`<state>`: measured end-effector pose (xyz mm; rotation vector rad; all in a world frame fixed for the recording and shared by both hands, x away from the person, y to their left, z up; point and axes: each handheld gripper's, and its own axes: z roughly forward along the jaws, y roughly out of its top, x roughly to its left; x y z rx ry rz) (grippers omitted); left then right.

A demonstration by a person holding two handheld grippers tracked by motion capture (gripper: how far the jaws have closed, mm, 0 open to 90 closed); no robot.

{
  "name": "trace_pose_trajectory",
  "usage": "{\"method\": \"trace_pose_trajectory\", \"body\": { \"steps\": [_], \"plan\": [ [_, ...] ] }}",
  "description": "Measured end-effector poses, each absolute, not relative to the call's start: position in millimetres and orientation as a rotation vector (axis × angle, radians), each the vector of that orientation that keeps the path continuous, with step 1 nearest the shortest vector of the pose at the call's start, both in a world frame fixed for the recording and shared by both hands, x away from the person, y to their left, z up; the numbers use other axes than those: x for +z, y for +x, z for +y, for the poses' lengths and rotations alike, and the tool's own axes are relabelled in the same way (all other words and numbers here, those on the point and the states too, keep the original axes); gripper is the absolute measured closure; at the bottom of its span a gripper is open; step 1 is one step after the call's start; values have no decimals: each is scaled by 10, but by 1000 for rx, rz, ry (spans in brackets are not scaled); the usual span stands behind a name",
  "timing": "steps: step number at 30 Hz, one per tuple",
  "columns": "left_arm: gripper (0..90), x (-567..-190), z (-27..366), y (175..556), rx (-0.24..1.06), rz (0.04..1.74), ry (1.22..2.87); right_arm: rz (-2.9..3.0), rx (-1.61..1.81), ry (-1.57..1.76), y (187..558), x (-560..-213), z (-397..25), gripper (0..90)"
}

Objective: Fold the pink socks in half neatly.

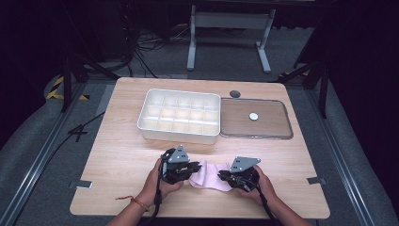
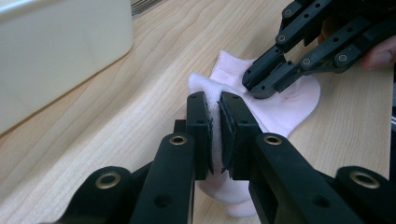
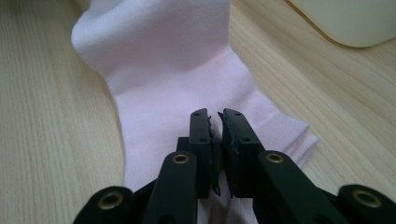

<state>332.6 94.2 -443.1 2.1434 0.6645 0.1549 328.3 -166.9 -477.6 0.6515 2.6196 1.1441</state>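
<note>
On the table [image 1: 117,141], near my edge and in front of the white tray [image 1: 180,115], lies the pink sock [image 1: 210,176]; my left gripper [image 2: 214,114] is clenched on a fold of it; my right gripper [image 3: 215,122] pinches its other end.

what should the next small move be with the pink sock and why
Probably lift the left gripper and carry its pinched end over toward the right gripper, folding the sock. Both grippers are shut on it and it lies long, too big for the divided box.
</note>
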Motion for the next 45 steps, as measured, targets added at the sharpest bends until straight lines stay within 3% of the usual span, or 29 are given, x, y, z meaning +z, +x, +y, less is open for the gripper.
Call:
{"method": "trace_pose_trajectory", "body": {
  "steps": [7, 18, 29, 45],
  "plan": [
    [821, -4398, 778, 3283, 244, 580, 2256, 2610, 1143, 649, 3276, -4780, -1654, 830],
    [839, -4378, 793, 3321, 164, 589, 2226, 2559, 1189, 699, 3335, -4597, -1889, 822],
    [845, -4322, 649, 3348, 162, 517, 2268, 2609, 1140, 744, 3401, -4733, -1893, 840],
    [845, -4345, 595, 3416, 138, 542, 2270, 2606, 1134, 767, 3414, -4695, -1963, 858]
  ]
}}
